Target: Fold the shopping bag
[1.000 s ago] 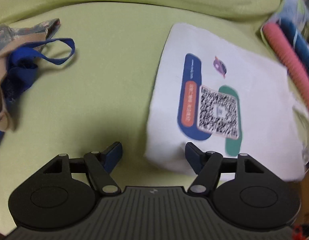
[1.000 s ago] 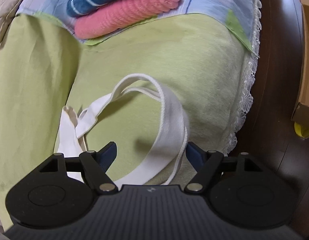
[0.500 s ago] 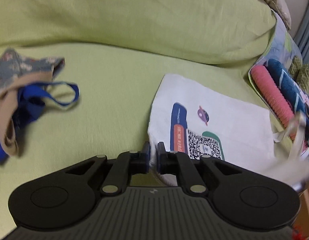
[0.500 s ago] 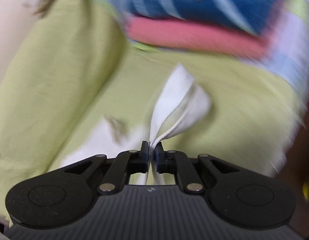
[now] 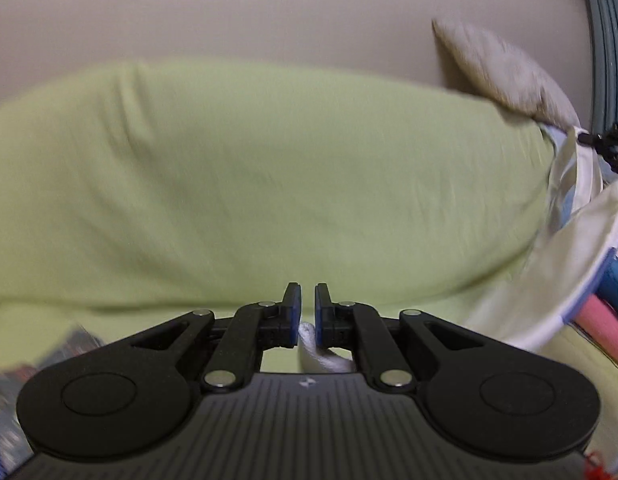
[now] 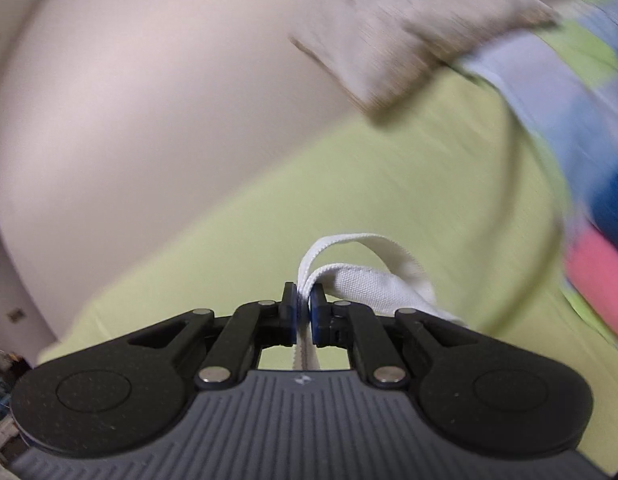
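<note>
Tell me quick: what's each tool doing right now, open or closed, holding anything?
Left tool: closed on white bag fabric, pinched between its pads.
Right tool: closed on the bag's white handle straps.

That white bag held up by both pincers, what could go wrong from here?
1. The left gripper pinches only a small bit of the white shopping bag; it might slip out.
2. The right gripper holds just the bag handles, so the body hangs loose and may swing or fold unevenly.
3. The cloth hangs near the stacked pink towel and could drag it.
</note>
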A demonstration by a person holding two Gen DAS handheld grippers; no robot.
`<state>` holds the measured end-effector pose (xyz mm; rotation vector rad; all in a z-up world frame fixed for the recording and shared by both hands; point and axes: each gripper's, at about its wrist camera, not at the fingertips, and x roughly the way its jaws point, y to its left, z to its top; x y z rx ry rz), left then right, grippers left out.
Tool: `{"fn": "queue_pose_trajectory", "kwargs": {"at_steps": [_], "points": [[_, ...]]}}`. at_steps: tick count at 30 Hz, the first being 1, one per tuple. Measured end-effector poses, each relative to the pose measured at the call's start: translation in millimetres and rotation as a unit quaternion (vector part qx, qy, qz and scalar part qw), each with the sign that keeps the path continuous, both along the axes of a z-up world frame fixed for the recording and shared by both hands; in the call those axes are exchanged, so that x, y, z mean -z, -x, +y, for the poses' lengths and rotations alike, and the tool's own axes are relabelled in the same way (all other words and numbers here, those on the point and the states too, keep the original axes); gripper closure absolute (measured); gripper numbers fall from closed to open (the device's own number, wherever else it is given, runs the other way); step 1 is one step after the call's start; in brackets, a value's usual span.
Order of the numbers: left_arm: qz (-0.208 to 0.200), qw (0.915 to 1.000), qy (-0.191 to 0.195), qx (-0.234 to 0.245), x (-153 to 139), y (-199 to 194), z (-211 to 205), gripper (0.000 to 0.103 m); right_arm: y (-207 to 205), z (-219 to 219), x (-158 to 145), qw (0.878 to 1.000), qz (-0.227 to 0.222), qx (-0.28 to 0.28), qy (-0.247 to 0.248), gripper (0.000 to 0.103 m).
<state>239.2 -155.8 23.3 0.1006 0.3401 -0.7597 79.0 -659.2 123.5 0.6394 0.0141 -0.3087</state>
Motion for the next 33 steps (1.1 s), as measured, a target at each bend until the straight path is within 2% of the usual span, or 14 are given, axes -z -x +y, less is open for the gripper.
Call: {"fn": "queue_pose_trajectory", "kwargs": {"at_steps": [4,6,8,9,10,11,13,15,18,21,24,26,29,33], "points": [[0.01,0.9991,-0.041,0.003,26.7,15.5,-0.3,0.097,22.5,-8.1,14.7,1.0,-0.007,0.006,-0.018,0.097],[0.037,0.996,-0.08,0.01,59.4,25.6,-3.1,0.095,41.5,-11.3,46.1,0.999,0.021,0.011,-0.047,0.096],[0.085,0.9897,-0.114,0.014,97.5,33.5,-2.1,0.094,67.0,-11.0,92.7,0.993,0.078,0.03,-0.087,0.094],[0.111,0.9848,-0.133,0.011,116.5,35.7,-1.2,0.085,81.9,-10.0,119.8,0.986,0.115,0.049,-0.107,0.089],[0.129,0.9792,-0.156,0.0,133.2,37.3,0.5,0.083,96.2,-9.5,146.8,0.977,0.156,0.068,-0.128,0.084],[0.142,0.9733,-0.179,-0.014,148.0,38.9,2.8,0.084,109.9,-9.4,173.8,0.965,0.199,0.087,-0.149,0.074],[0.164,0.9646,-0.202,-0.04,165.7,41.4,11.2,0.086,138.9,-3.7,220.5,0.939,0.264,0.114,-0.187,0.072],[0.167,0.9658,-0.194,-0.043,164.8,46.0,16.3,0.086,162.8,12.3,246.9,0.925,0.302,0.125,-0.196,0.072],[0.129,0.9729,-0.19,-0.027,149.9,54.9,-1.3,0.086,165.7,50.8,252.0,0.929,0.325,0.096,-0.147,0.072],[0.102,0.9765,-0.189,0.003,146.5,61.1,-28.4,0.086,130.6,97.8,234.2,0.945,0.321,0.029,-0.048,0.072],[0.088,0.9756,-0.2,0.024,159.2,62.3,-60.4,0.084,77.3,148.3,221.6,0.95,0.305,-0.047,0.047,0.074],[0.088,0.9709,-0.222,0.02,173.9,61.4,-73.2,0.083,42.2,177.3,224.9,0.944,0.306,-0.077,0.093,0.075],[0.1,0.9598,-0.262,-0.016,201.6,62.9,-71.1,0.082,6.0,211.4,242.7,0.93,0.327,-0.101,0.137,0.091],[0.088,0.9634,-0.248,-0.052,209.3,72.8,-46.4,0.081,-1.9,225.6,271.1,0.915,0.358,-0.092,0.162,0.094]]}}
